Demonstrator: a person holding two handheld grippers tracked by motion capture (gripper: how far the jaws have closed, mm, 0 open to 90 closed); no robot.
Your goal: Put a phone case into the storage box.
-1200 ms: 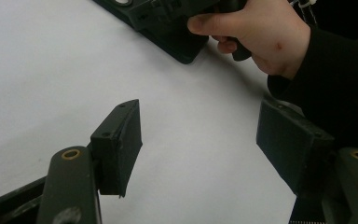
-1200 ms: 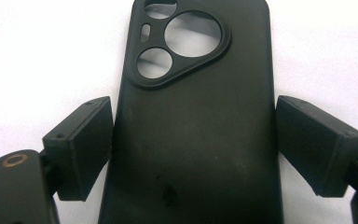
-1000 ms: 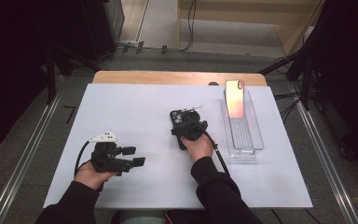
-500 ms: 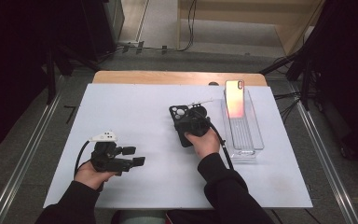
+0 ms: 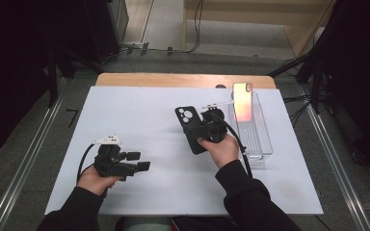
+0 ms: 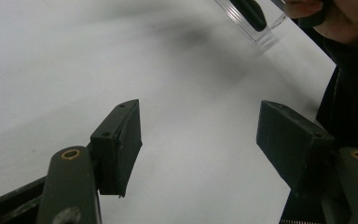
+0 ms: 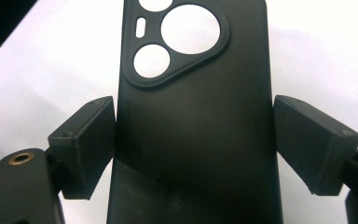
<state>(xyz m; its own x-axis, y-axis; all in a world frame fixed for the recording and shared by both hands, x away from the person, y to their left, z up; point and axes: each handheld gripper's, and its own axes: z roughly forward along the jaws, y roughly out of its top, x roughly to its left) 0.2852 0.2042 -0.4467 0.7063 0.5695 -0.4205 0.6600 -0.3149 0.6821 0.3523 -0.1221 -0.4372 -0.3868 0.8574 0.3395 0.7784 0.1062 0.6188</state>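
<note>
Black and flexible-looking, the phone case (image 5: 189,129) is held across its width by the right claw (image 5: 203,131), lifted clear above the middle of the worktop (image 5: 139,110); in the right gripper view the two pads sit against its long edges below the camera cut-outs (image 7: 177,37). The left claw (image 5: 137,161) rests near the worktop's front left corner, jaws roughly half apart with nothing between them. A clear plastic tray (image 5: 257,139) lies along the right edge; a phone (image 5: 243,101) with an orange-pink back leans upright at its far end, and the rest of the tray looks bare. Judged step: carrying the case toward the phone. Grip pressure should stay light enough not to bow the soft case, cut-outs kept oriented to match the phone's lens corner.
</note>
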